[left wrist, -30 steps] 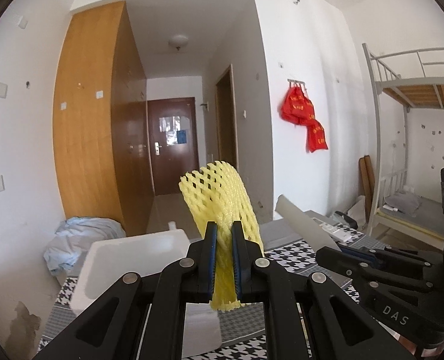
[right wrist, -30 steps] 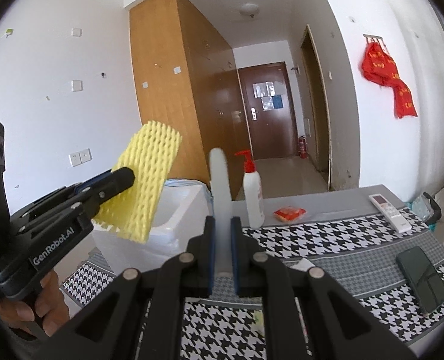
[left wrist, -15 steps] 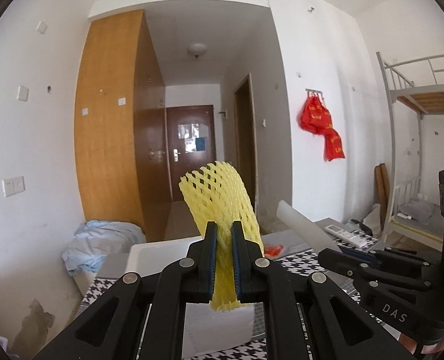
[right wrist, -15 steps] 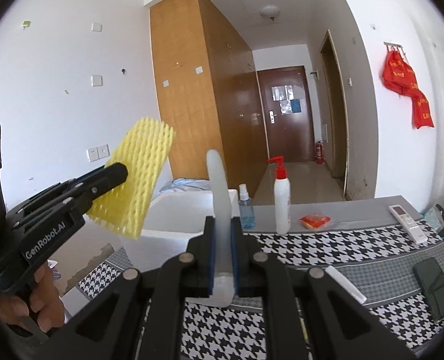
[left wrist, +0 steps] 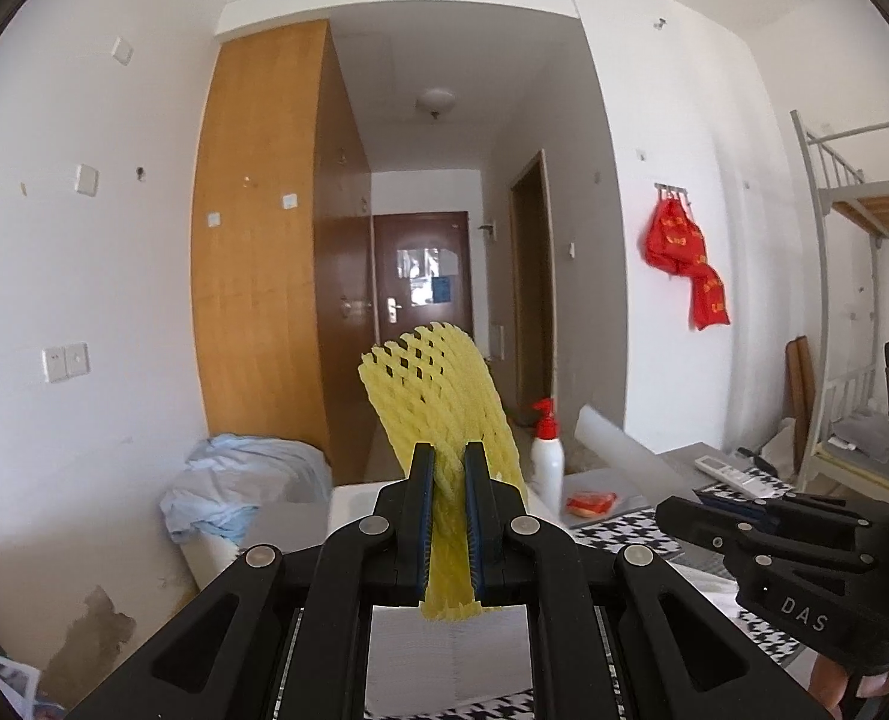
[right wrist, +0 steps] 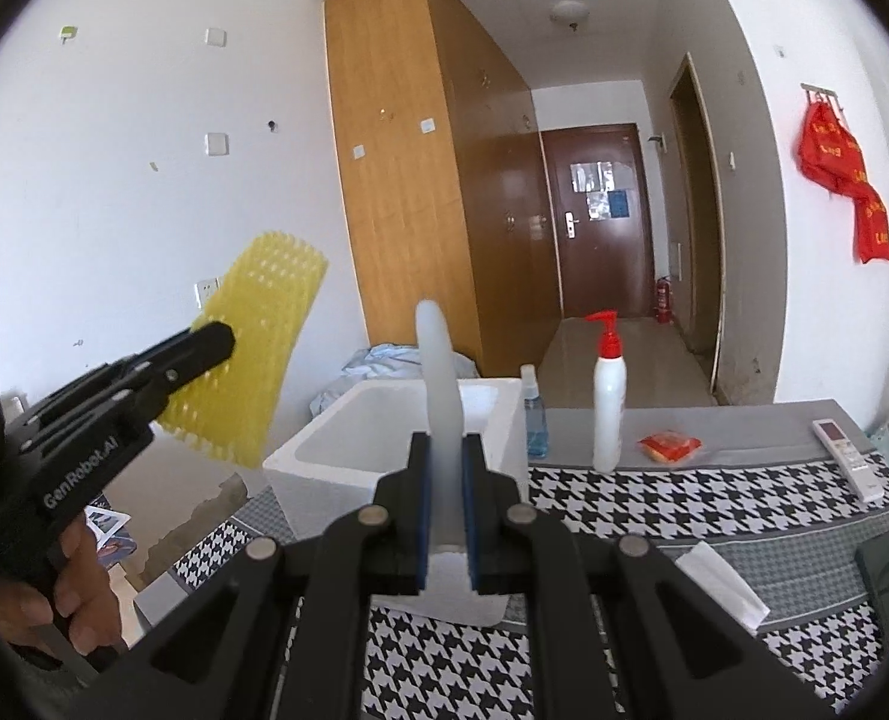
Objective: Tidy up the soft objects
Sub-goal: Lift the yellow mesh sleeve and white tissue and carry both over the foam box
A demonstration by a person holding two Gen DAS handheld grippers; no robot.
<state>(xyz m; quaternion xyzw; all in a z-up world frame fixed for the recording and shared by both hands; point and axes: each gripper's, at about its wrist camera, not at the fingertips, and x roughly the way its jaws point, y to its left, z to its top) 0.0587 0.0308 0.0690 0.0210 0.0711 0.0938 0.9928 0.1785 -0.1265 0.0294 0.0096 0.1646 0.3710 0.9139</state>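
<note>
While both hands are raised above the table [right wrist: 744, 516], the items read as follows, left to right.

Person's hand [right wrist: 66, 594]: bare, wrapped round the handle of the left tool at the left edge of the right wrist view.

Left gripper [left wrist: 444, 516]: fingers clenched on a yellow foam net sleeve [left wrist: 444, 414], which stands upright out of the grip and curves back at its top (in the right wrist view the same sleeve [right wrist: 252, 348] hangs in the air to the left of the box and above it, apart from it).

White foam box [right wrist: 396, 450]: open-topped, standing on the left part of the table's houndstooth cloth, nothing visible inside.

Right gripper [right wrist: 444, 516]: fingers clamped on a white foam sheet [right wrist: 438, 378], held edge-on and upright, in line with the box beyond it. In the left wrist view this gripper [left wrist: 738, 525] enters from the right with the sheet [left wrist: 618, 444] slanting up to the left.

Blue spray bottle [right wrist: 533, 414]: just right of the box, upright.

White pump bottle [right wrist: 607, 396]: red pump head, upright, beside the spray bottle.

Red packet [right wrist: 667, 447]: flat on the grey strip of the table.

Folded white tissue [right wrist: 723, 585]: nearer edge, on the cloth.

Remote control [right wrist: 846, 459]: white, far right.

Dark phone [right wrist: 885, 576]: lower right, lying flat.
</note>
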